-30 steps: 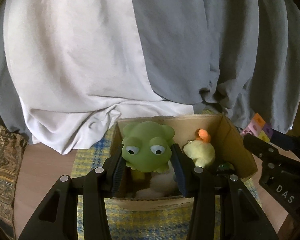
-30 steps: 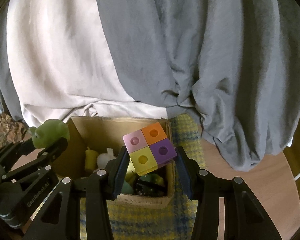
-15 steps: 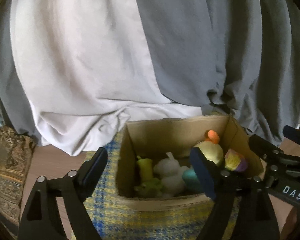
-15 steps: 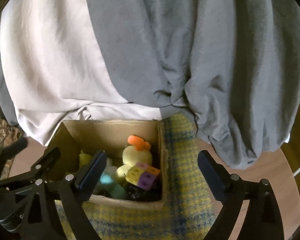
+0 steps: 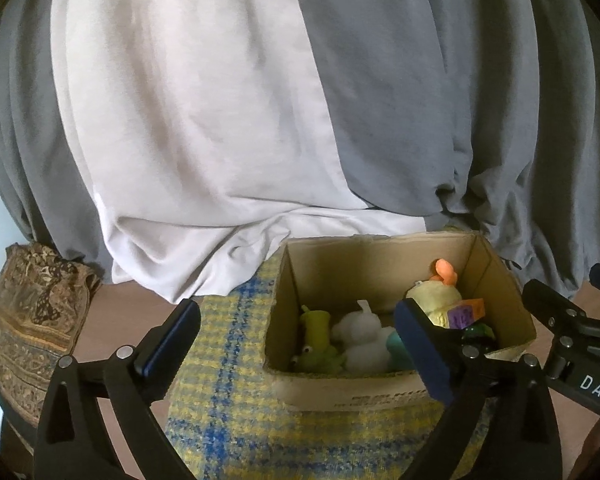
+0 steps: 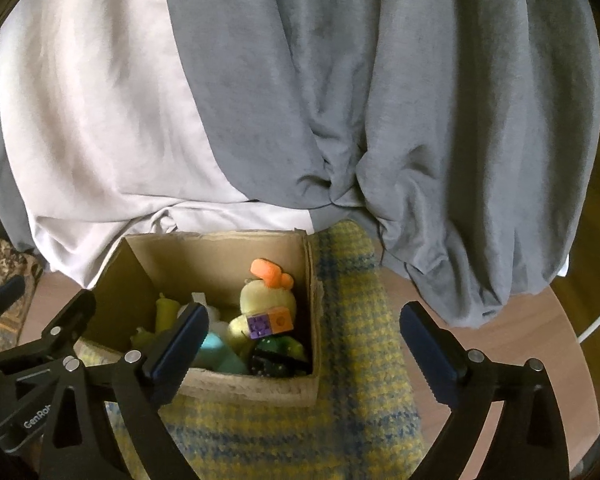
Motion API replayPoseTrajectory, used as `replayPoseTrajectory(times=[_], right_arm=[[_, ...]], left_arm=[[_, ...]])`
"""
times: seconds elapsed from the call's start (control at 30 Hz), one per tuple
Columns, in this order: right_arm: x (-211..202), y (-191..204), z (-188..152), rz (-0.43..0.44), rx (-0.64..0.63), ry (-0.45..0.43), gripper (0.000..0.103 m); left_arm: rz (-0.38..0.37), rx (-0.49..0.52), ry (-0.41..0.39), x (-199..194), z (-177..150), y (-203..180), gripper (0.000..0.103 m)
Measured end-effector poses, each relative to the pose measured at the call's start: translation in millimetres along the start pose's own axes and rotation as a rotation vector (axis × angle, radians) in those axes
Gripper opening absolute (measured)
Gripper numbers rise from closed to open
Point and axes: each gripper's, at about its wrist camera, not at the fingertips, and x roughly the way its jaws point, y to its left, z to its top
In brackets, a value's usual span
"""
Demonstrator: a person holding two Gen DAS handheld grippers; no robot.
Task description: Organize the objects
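Note:
An open cardboard box [image 5: 380, 394] [image 6: 260, 390] sits on a yellow and blue checked cloth [image 5: 228, 380] [image 6: 356, 320]. Inside lie a green frog toy [image 5: 316, 356], a white soft toy [image 5: 360, 336], a yellow plush with an orange crest [image 5: 432, 296] [image 6: 264, 296] and a coloured cube block [image 5: 466, 312] [image 6: 270, 322]. My left gripper [image 5: 296, 344] is open and empty in front of the box. My right gripper [image 6: 304, 344] is open and empty above the box's near right corner.
White and grey drapes [image 5: 260, 100] [image 6: 340, 100] hang behind the box. A patterned brown cushion [image 5: 32, 320] lies at the left. The cloth rests on a brown wooden table [image 6: 520, 320]. Each gripper shows at the edge of the other's view.
Both grippers opened: the frog dropped into the box from the left one, the cube block from the right one. Both have since pulled back and up from the box.

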Motion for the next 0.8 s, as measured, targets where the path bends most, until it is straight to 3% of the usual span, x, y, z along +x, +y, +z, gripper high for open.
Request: replayPoseTrajectory(times=[0.43, 0.8], right_arm=[[-25.2, -3.4, -32.1, 0.004, 0.036, -0.005, 0.099], [-48.8, -3.3, -66.4, -0.006, 0.031, -0.017, 0.099]], left_arm=[[0.039, -0.011, 0.001, -26.8, -27.4, 9.2, 0.102], [0.019, -0.035, 0.012, -49.2, -64.9, 14.4, 0.102]])
